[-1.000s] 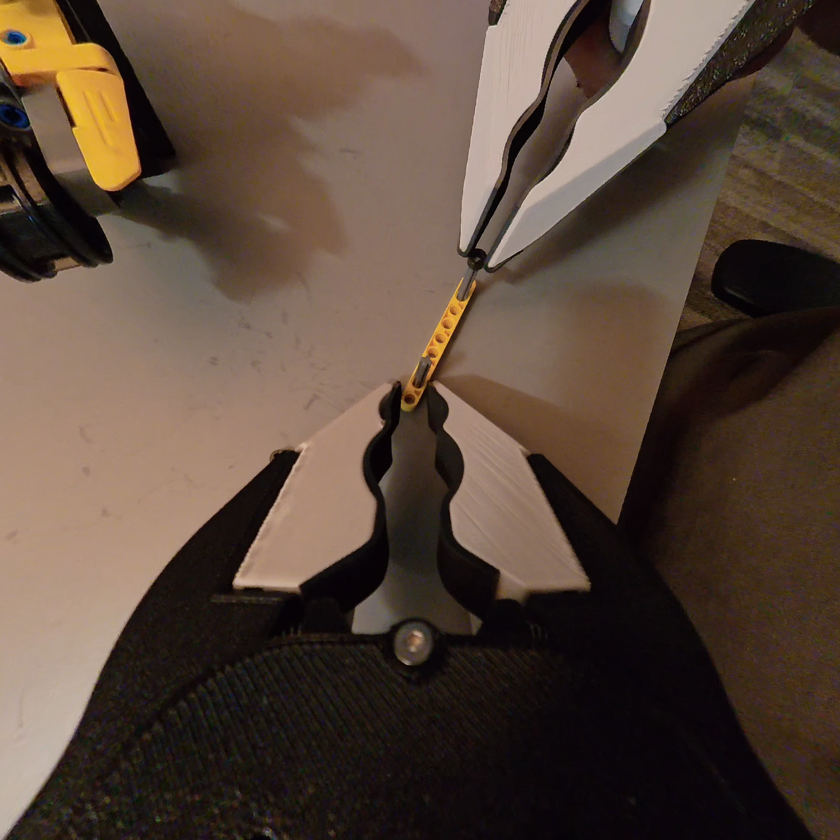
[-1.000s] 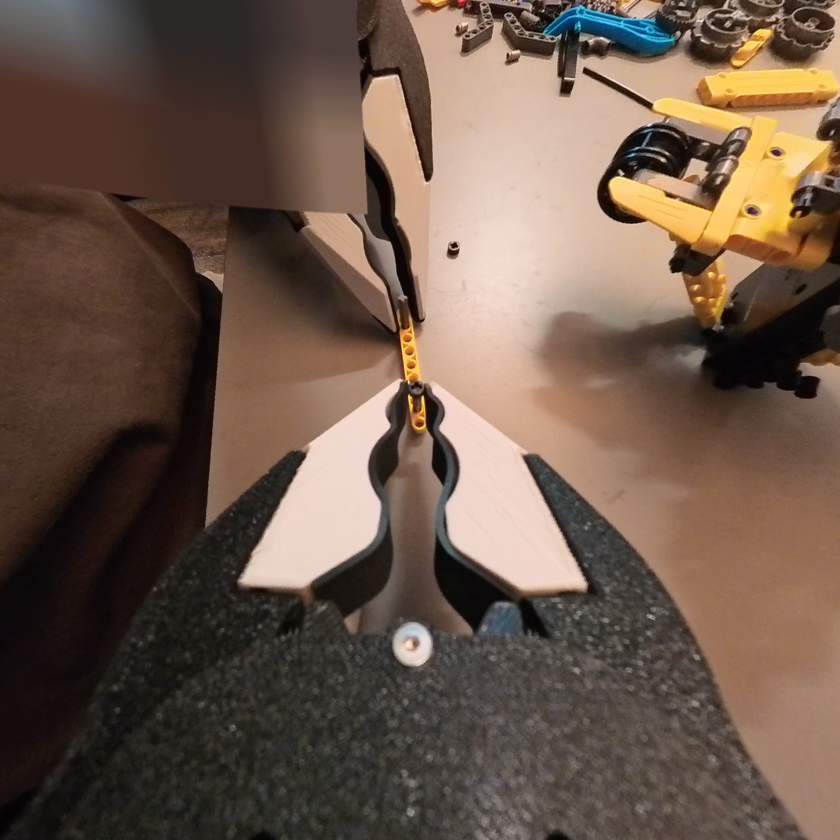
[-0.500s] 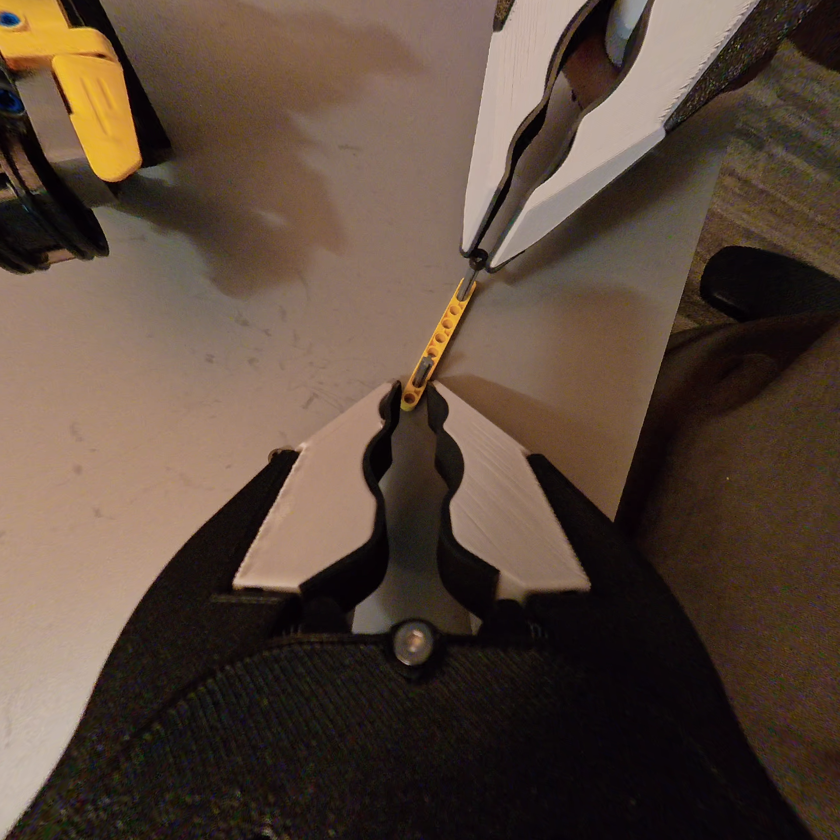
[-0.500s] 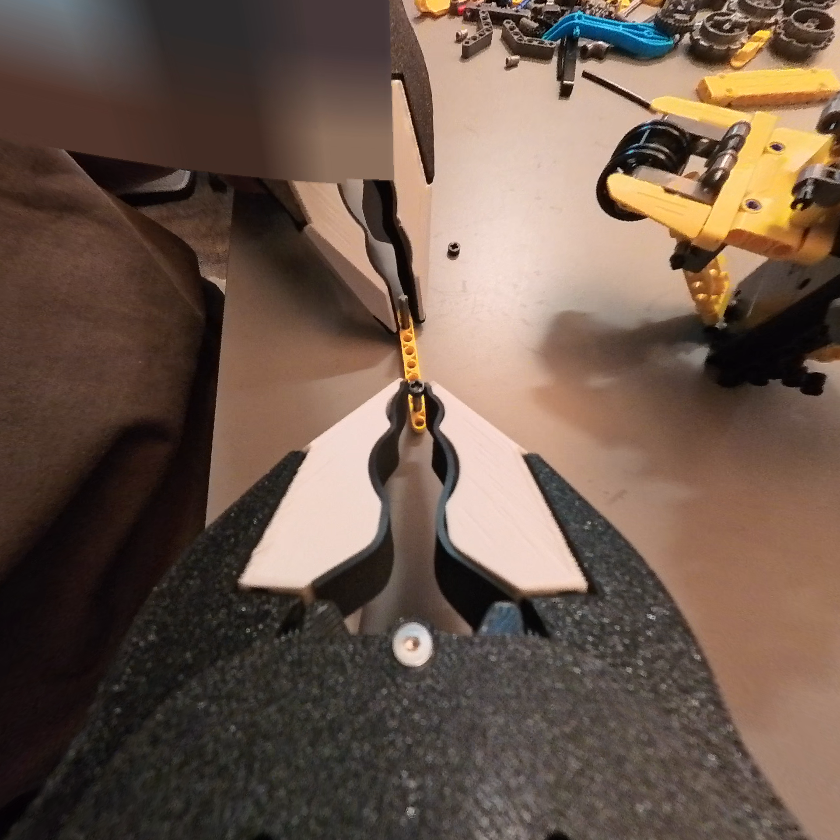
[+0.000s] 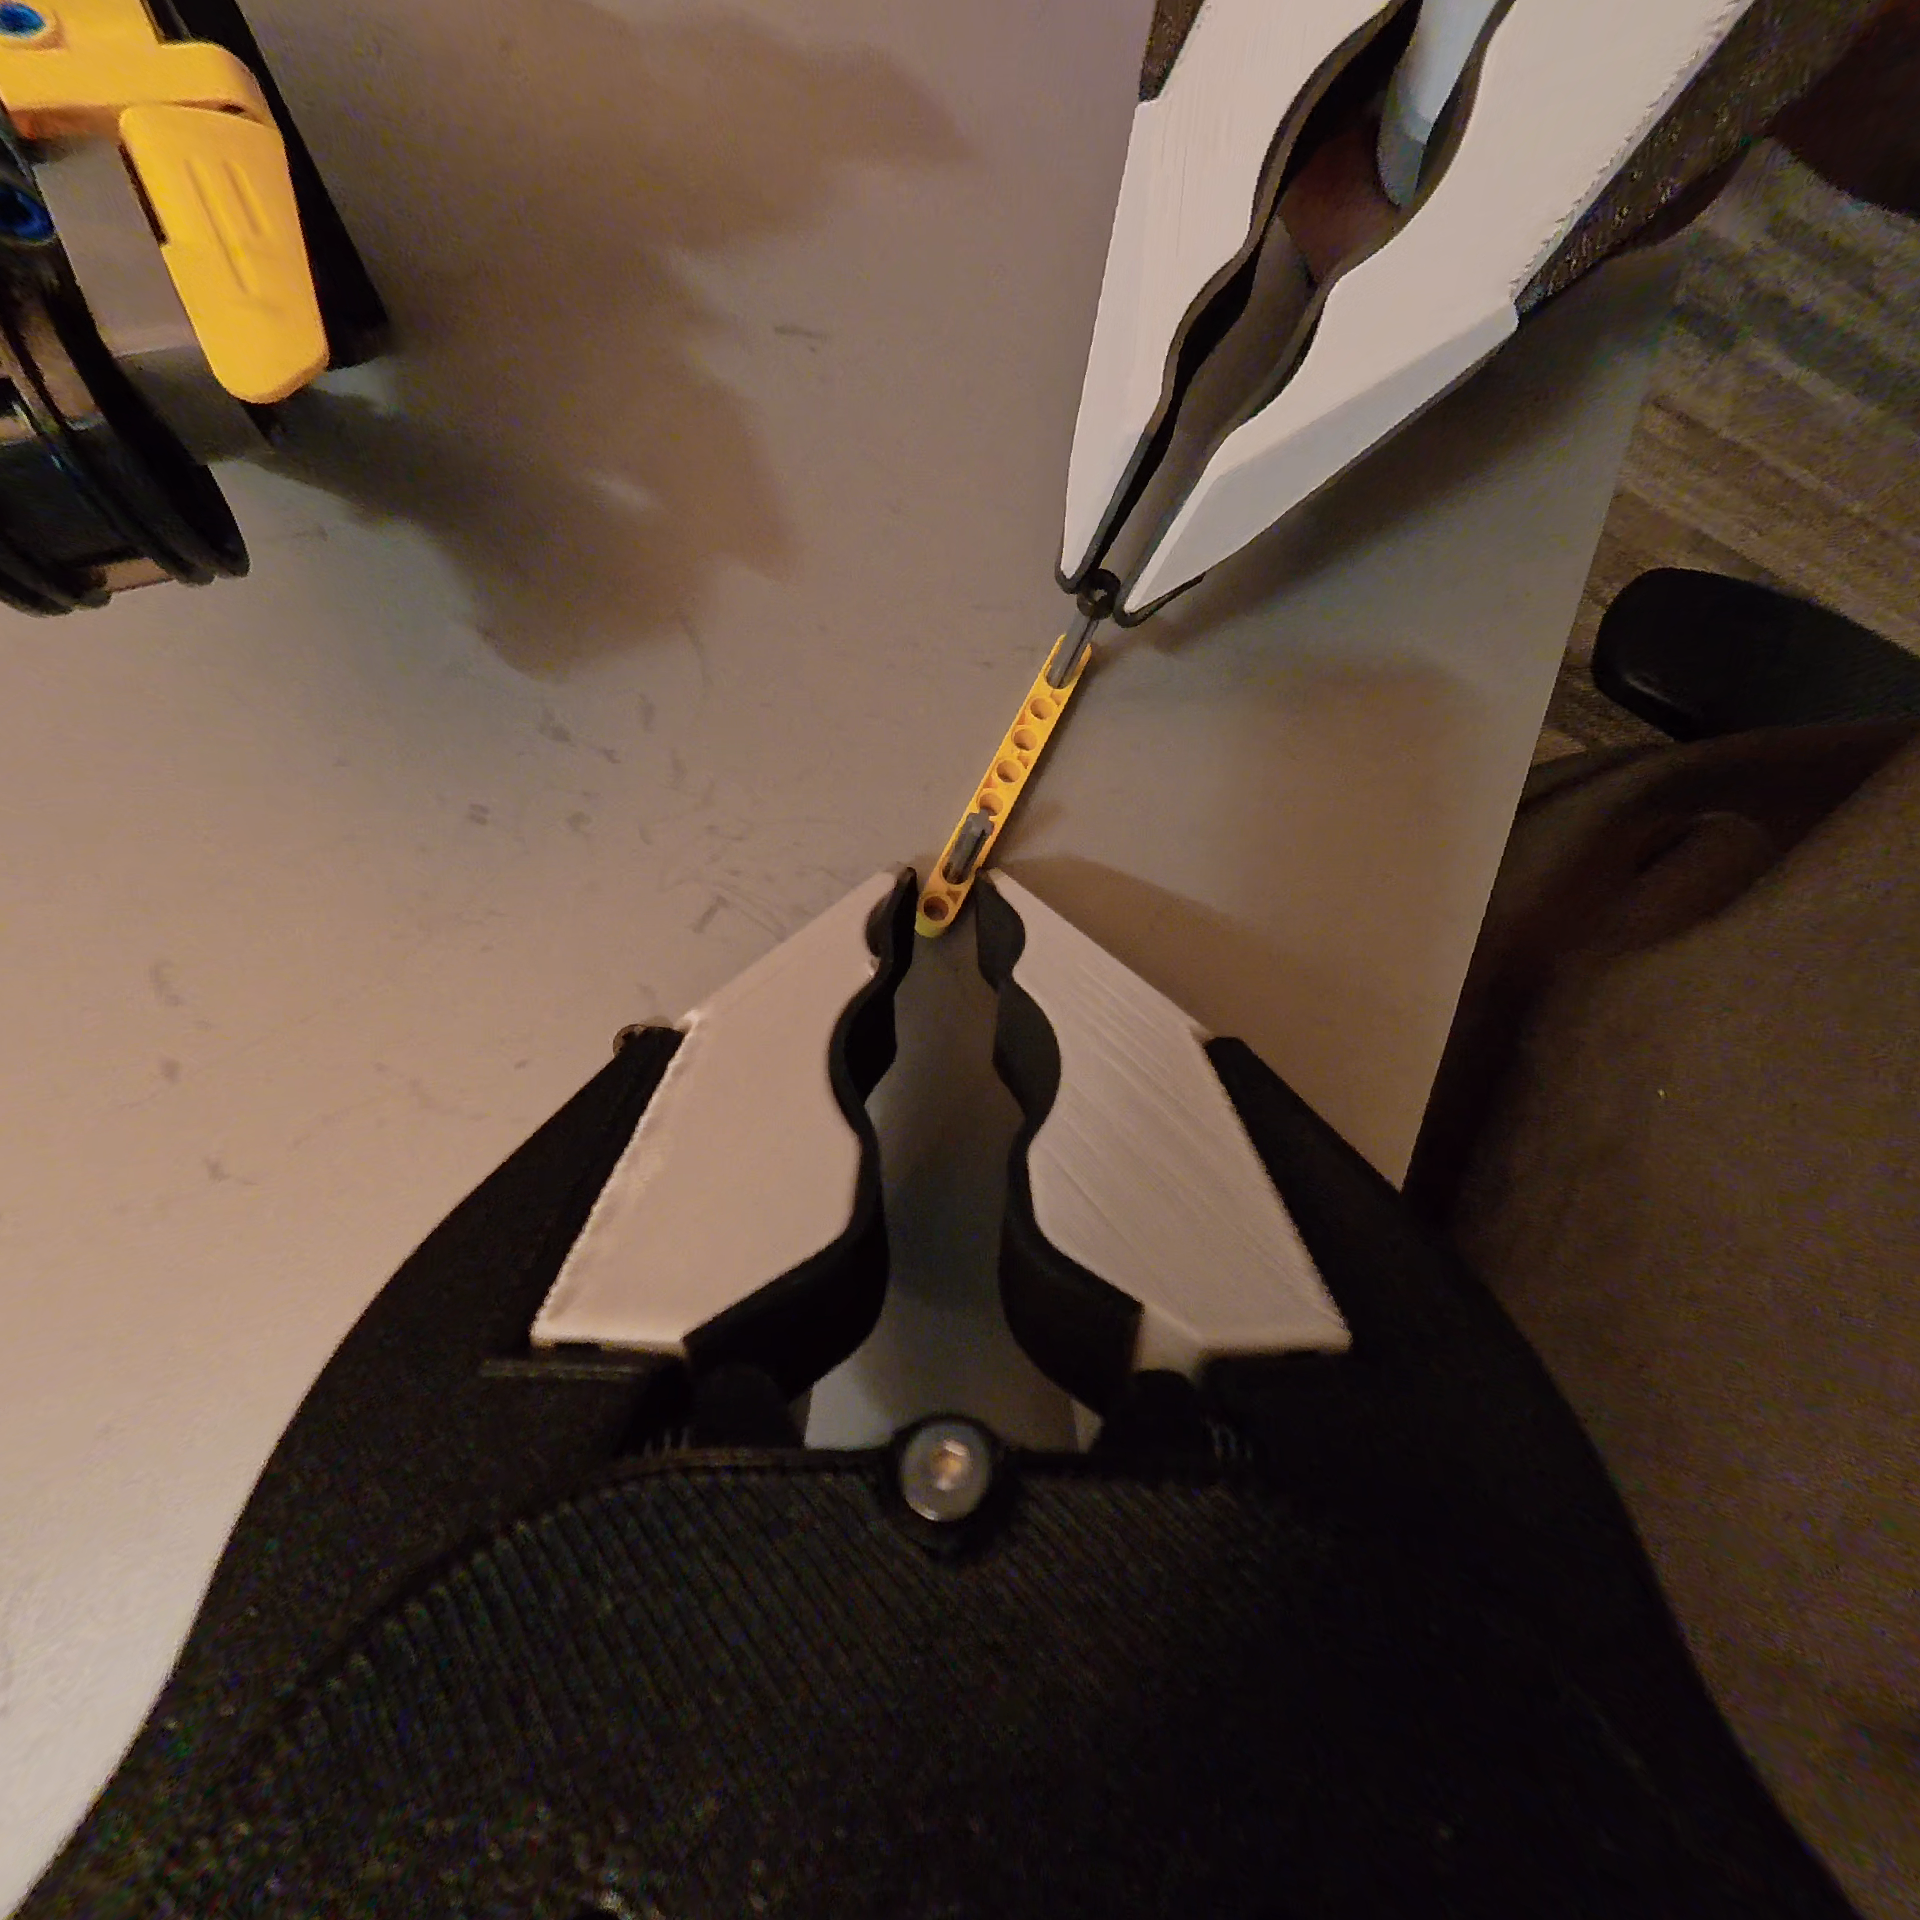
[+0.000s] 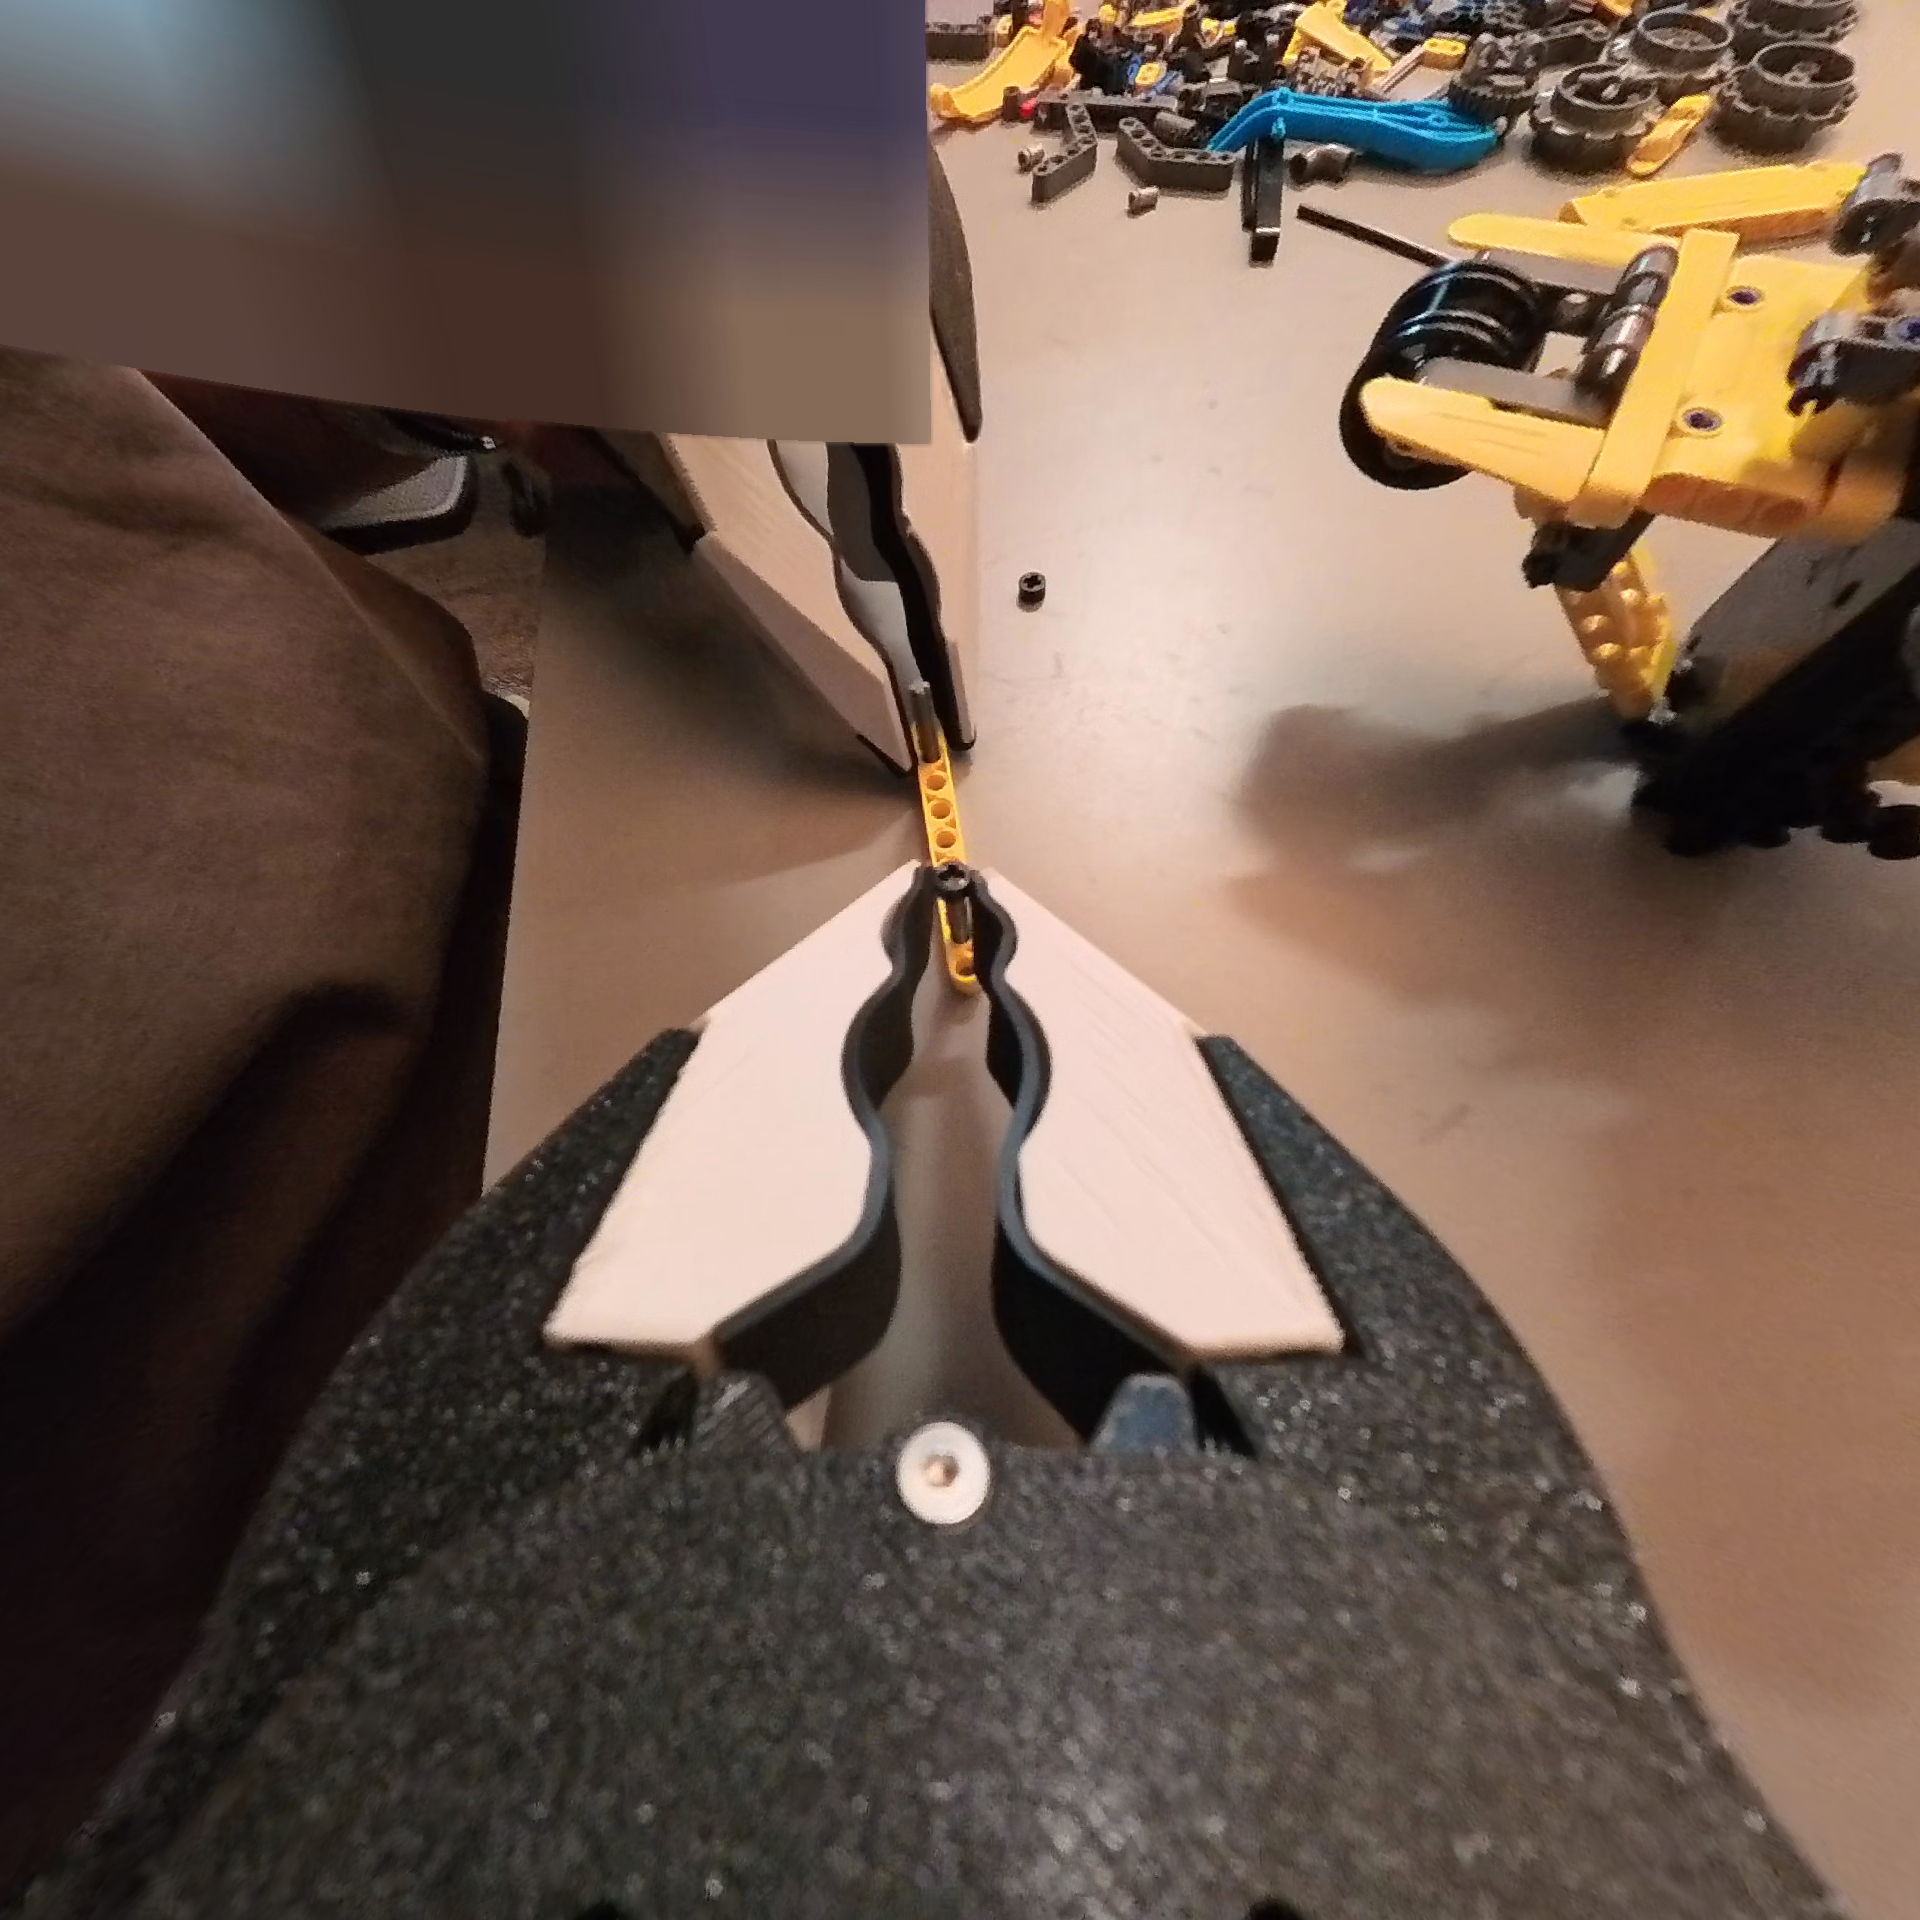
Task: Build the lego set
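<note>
A thin yellow beam with holes [image 5: 1013, 753] is held above the grey table [image 5: 416, 935] between both grippers. My left gripper [image 5: 943, 896] is shut on the beam's near end; a short grey pin [image 5: 971, 836] stands in the beam just past its tips. My right gripper [image 5: 1101, 601] comes in from the upper right, shut on a small black pin [image 5: 1093, 603] at the beam's far end. In the right wrist view, my right gripper [image 6: 951, 888] pinches the black pin [image 6: 951, 883] over the beam [image 6: 940, 805]. The left gripper [image 6: 928, 740] holds the other end there.
A yellow and black toy vehicle model [image 6: 1683, 436] stands at the right, also at the left wrist view's upper left [image 5: 208, 229]. A pile of loose parts [image 6: 1351, 104] lies at the back. A small black bush [image 6: 1031, 585] lies on the table. A person's brown clothing [image 6: 208, 831] lies past the table edge. The tips of one gripper are about 6 cm away from the tips of the other. My left tips are roughly 6 cm from the small black bush [image 6: 1031, 585].
Both grippers keep their hold on the beam and the pin. The right wrist view has tilted up a little, so more of the far parts pile shows.
</note>
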A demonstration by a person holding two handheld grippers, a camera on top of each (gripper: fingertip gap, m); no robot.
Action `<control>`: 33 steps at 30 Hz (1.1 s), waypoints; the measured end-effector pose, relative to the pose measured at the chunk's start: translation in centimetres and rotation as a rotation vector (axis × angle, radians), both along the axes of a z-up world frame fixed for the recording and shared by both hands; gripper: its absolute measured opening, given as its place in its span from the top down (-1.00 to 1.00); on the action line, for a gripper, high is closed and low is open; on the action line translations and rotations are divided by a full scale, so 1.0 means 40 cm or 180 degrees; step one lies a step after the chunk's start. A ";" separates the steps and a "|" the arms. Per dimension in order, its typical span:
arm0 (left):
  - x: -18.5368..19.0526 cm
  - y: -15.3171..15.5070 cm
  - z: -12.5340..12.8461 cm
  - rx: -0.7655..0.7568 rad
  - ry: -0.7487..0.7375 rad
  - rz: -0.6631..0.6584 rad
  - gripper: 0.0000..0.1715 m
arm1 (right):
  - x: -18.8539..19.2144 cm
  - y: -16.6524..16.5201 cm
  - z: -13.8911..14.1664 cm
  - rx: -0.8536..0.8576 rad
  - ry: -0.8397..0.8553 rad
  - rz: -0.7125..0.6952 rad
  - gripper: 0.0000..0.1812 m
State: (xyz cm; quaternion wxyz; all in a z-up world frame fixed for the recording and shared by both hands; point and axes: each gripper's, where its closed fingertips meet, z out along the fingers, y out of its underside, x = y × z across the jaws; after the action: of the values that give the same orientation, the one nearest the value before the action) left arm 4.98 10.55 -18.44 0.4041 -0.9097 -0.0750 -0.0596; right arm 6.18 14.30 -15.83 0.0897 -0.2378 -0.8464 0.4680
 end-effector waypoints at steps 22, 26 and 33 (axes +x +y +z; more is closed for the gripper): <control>0.000 0.000 -0.001 -0.0005 -0.0025 0.0001 0.90 | 0.001 0.000 -0.001 0.0089 0.0043 -0.0049 0.93; -0.001 0.000 -0.003 -0.0033 0.0052 0.0011 0.91 | -0.006 0.016 -0.010 0.0125 0.0063 -0.0132 0.93; -0.003 0.000 -0.005 -0.0048 0.0101 0.0020 0.92 | -0.010 0.029 -0.010 0.0212 0.0190 -0.0240 0.81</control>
State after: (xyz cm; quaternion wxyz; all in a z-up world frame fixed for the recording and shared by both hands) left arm 4.87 10.53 -18.64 0.3985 -0.9133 -0.0719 -0.0434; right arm 5.80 15.46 -16.21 0.1404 -0.2523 -0.8489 0.4428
